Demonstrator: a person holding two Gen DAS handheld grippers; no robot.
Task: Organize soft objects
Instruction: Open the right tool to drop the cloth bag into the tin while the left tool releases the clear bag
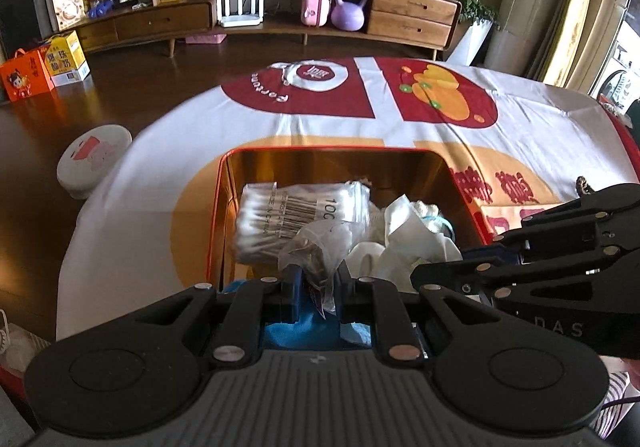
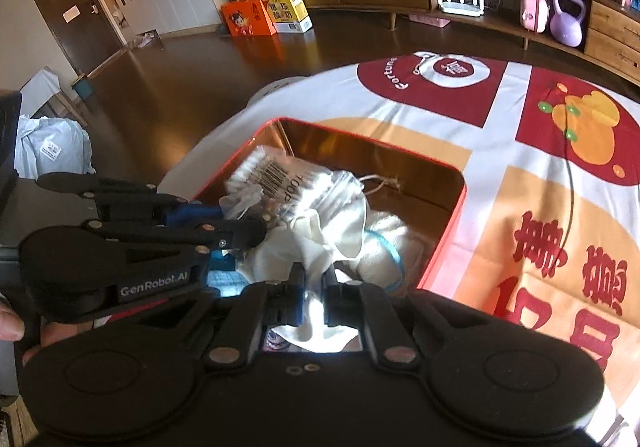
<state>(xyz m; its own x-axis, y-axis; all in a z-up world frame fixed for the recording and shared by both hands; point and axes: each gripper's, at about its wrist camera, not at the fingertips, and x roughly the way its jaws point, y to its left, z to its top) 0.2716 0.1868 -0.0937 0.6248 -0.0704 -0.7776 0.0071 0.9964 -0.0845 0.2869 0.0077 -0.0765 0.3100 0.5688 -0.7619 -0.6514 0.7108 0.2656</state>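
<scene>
A red tin box with a gold inside stands on the printed tablecloth. In it lie a bag of cotton swabs, white cloths and a blue-edged item. My left gripper is shut on a crumpled clear plastic bag over the box's near side. My right gripper is shut on a white cloth at the box's near edge, just right of the left gripper.
The tablecloth covers the table around the box. A round white stool stands left of the table. A wooden cabinet with a purple kettlebell and boxes on the floor lie beyond.
</scene>
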